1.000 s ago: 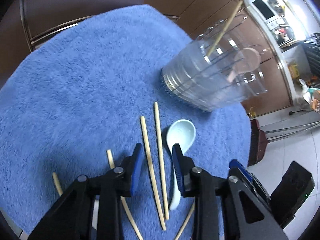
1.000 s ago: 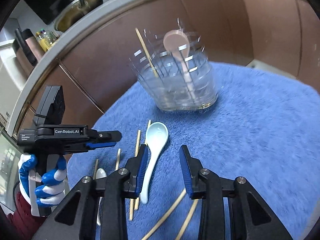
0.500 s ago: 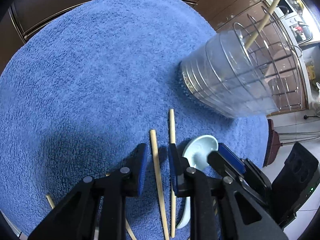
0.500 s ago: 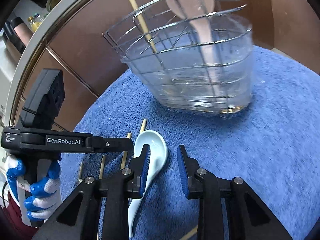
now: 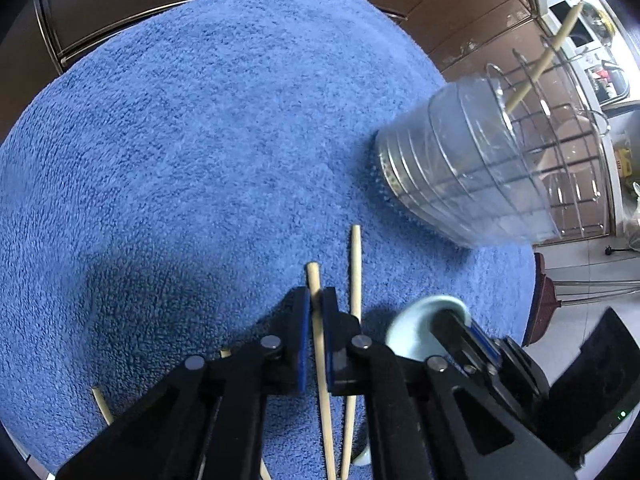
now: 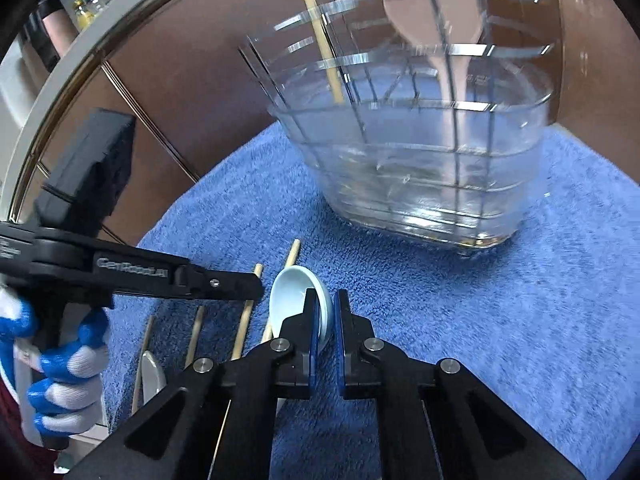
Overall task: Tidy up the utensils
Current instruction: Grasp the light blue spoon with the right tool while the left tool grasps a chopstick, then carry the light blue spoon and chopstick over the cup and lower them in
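Observation:
My left gripper (image 5: 314, 300) is shut on a wooden chopstick (image 5: 316, 280) lying on the blue towel (image 5: 200, 140). A second chopstick (image 5: 355, 264) lies just right of it. My right gripper (image 6: 325, 304) is shut on the rim of the pale blue ceramic spoon (image 6: 294, 292); the spoon also shows in the left wrist view (image 5: 416, 332). The clear utensil holder with a wire rack (image 6: 420, 140) stands behind, holding a pink spoon (image 6: 432, 28) and one chopstick (image 6: 320, 40). The left gripper appears in the right wrist view (image 6: 240, 286).
More chopsticks (image 6: 196, 332) and a white spoon (image 6: 150, 376) lie on the towel at the lower left. Brown cabinet doors (image 6: 200, 100) stand behind the table. The towel's edge (image 5: 520, 280) drops off to the floor on the right.
Both grippers moved forward and down and closed: the left onto a chopstick, the right onto the blue spoon's bowl. The holder now looms closer in the right wrist view.

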`<state>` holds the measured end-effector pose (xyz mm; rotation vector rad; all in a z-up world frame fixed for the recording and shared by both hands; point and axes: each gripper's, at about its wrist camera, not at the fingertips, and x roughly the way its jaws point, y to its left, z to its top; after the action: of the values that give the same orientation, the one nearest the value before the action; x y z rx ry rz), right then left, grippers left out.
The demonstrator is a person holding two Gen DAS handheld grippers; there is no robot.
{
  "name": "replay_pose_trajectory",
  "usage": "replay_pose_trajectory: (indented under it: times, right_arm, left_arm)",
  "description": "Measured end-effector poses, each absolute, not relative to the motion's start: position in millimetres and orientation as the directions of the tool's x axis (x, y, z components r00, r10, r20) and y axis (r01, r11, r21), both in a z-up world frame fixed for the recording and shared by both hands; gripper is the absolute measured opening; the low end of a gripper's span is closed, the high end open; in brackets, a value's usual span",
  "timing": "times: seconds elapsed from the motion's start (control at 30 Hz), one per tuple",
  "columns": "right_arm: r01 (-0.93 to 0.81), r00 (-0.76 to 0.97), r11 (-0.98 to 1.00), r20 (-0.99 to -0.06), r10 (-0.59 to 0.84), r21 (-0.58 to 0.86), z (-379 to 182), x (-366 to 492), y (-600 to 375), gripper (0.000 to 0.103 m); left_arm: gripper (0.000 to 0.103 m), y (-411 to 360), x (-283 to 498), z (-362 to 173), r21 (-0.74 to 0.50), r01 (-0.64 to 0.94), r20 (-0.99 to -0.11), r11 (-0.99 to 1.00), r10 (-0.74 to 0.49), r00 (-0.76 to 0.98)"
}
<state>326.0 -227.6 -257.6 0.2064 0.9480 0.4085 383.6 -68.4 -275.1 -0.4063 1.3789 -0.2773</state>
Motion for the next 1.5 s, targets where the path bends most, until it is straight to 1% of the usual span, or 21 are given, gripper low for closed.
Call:
replay_pose_trajectory:
  times: [0.13, 0.27, 0.43, 0.6, 0.83, 0.97, 1.1, 1.27, 1.37, 1.5]
  right_arm:
    - [-0.237, 0.570, 0.915, -0.716, 0.402, 0.325, -235.8, 304.9, -234.9, 0.007]
    - [-0.219, 0.633, 0.929, -0.680, 0.369, 0.299, -208.9, 272.3, -238.6, 0.007]
    - [-0.190, 0.711, 0.947, -0.629, 0.314, 0.259, -175.0, 230.0, -241.0, 0.007]
    - [-0.155, 0.786, 0.963, -0.563, 0.256, 0.223, -136.6, 187.7, -235.5, 0.007]
    - [-0.100, 0.878, 0.988, -0.456, 0.145, 0.120, -90.4, 156.4, -227.0, 0.007]
    - [-0.060, 0.925, 0.996, -0.372, 0.081, 0.068, -65.4, 168.9, -228.9, 0.007]
    - [-0.024, 0.959, 0.999, -0.282, 0.035, 0.039, -40.2, 194.1, -235.3, 0.007]
    - [0.026, 0.983, 1.000, -0.183, -0.026, -0.003, -23.0, 240.6, -238.9, 0.007]
    - [0.040, 0.987, 0.999, -0.157, -0.041, -0.007, -25.7, 267.5, -243.6, 0.007]
    - [0.063, 0.988, 0.998, -0.143, -0.064, -0.008, -41.5, 304.5, -250.7, 0.007]
  left_arm:
    - [0.005, -62.7, 366.4, -262.0, -0.467, -0.020, -0.860, 0.884, -0.449, 0.241]
    - [0.005, -54.1, 344.8, -234.5, -0.492, 0.026, -0.821, 0.870, -0.474, 0.317]
    - [0.005, -38.4, 305.8, -186.6, -0.505, 0.089, -0.755, 0.859, -0.489, 0.437]
    - [0.005, -20.5, 269.1, -142.5, -0.520, 0.131, -0.693, 0.844, -0.506, 0.514]
    - [0.005, -11.1, 238.9, -75.3, -0.489, 0.204, -0.595, 0.848, -0.496, 0.632]
    - [0.005, -16.6, 243.6, -39.1, -0.464, 0.234, -0.540, 0.854, -0.482, 0.690]
    - [0.005, -23.1, 258.4, -3.4, -0.436, 0.259, -0.466, 0.862, -0.463, 0.754]
    - [0.005, -37.0, 290.1, 22.8, -0.414, 0.264, -0.384, 0.871, -0.430, 0.817]
    - [0.005, -47.6, 313.6, 26.6, -0.403, 0.261, -0.367, 0.877, -0.416, 0.832]
    - [0.005, -65.0, 343.6, 14.1, -0.376, 0.252, -0.384, 0.892, -0.397, 0.834]
